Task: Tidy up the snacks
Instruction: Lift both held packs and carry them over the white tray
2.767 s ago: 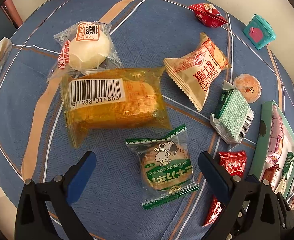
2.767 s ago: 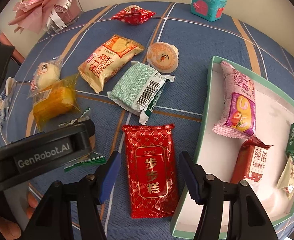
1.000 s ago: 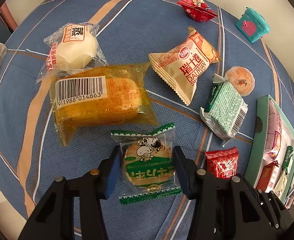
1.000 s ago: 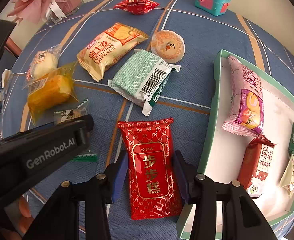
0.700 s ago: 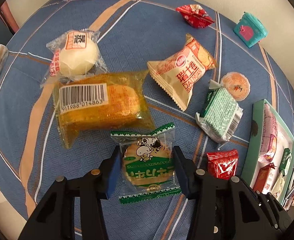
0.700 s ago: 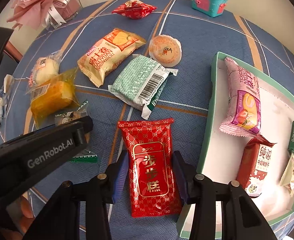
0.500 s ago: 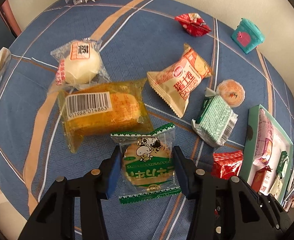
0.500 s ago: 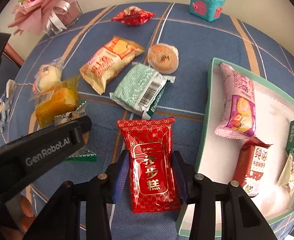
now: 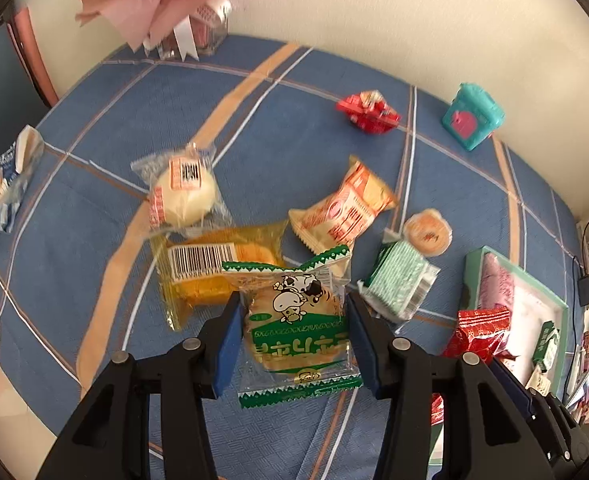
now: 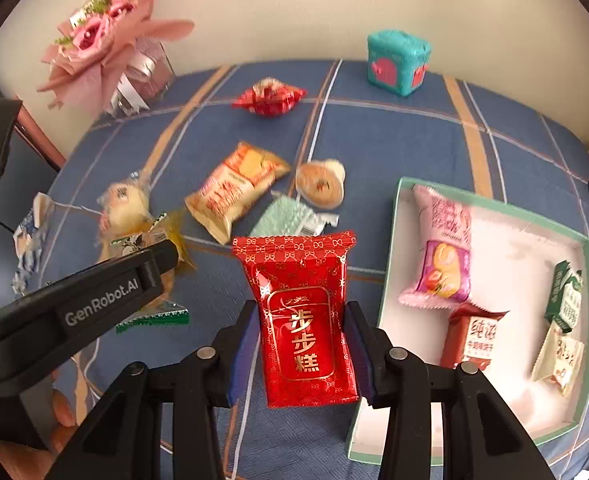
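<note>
We work over a blue cloth (image 10: 394, 140) crossed by tan and white stripes, set against a cream wall (image 10: 294, 8). A pink bouquet (image 10: 102, 40) and a teal box (image 10: 397, 62) stand at the far edge. Our left gripper (image 9: 294, 332) is clamped on a green cookie pack (image 9: 298, 328), held above the cloth; our right gripper (image 10: 301, 346) is clamped on a red pack (image 10: 304, 320), also lifted. A green-rimmed tray (image 10: 386, 264) at right holds 5 snacks. Loose packs lie mid-cloth.
</note>
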Motion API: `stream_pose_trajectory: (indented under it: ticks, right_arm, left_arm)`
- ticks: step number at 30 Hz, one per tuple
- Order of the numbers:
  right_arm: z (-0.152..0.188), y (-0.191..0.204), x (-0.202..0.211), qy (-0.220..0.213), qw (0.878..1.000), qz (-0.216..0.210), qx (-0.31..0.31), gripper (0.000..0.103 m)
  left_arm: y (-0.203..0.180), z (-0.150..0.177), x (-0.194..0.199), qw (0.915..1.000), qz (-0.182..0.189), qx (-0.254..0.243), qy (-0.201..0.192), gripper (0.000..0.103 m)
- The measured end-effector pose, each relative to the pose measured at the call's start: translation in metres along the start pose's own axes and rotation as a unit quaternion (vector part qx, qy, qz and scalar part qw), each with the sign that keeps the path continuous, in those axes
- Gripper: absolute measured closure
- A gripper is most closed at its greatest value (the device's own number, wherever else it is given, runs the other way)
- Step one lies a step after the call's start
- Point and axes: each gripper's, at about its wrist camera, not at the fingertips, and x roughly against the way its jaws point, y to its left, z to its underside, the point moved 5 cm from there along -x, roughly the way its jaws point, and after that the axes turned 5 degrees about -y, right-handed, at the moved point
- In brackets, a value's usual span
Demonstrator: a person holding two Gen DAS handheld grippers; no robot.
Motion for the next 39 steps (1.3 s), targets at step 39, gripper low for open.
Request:
stream_pose_trajectory:
  ticks: [39]
  right_arm:
    - [0.012, -0.178, 0.051, -0.023, 0.984, 0.092, -0.153, 0.057]
  left_arm:
    - [-0.174, 0.05, 0.019, 0.985, 0.033, -0.169, -0.016, 0.051]
